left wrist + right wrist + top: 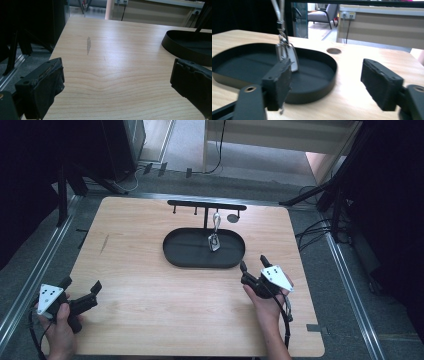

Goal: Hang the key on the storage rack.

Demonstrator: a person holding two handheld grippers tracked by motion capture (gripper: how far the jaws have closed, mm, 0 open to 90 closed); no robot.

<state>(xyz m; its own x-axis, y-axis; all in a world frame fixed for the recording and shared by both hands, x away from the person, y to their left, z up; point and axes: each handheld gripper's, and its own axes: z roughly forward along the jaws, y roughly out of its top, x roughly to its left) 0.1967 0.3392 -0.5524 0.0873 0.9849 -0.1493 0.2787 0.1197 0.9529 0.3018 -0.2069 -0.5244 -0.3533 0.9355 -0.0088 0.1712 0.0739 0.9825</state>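
A black oval tray (172, 255) sits at the middle back of the wooden table (150, 305), with a black hook stand (205, 204) rising behind it. A silvery key-ring clip (215, 232) hangs from one hook, its lower end down in the tray. My right gripper (253, 263) is just off the tray's right front, open with nothing between its jaws. In the right gripper view the clip (284, 48) hangs past the left jaw, over the tray (317, 92). My left gripper (82, 284) rests open near the front left corner, its jaws wide over bare wood (116, 75).
A round hole (233, 218) lies in the table behind the tray's right end. The tray's edge (185, 50) shows at the right of the left gripper view. Metal rails run beside the table on both sides, and cables lie on the floor at right.
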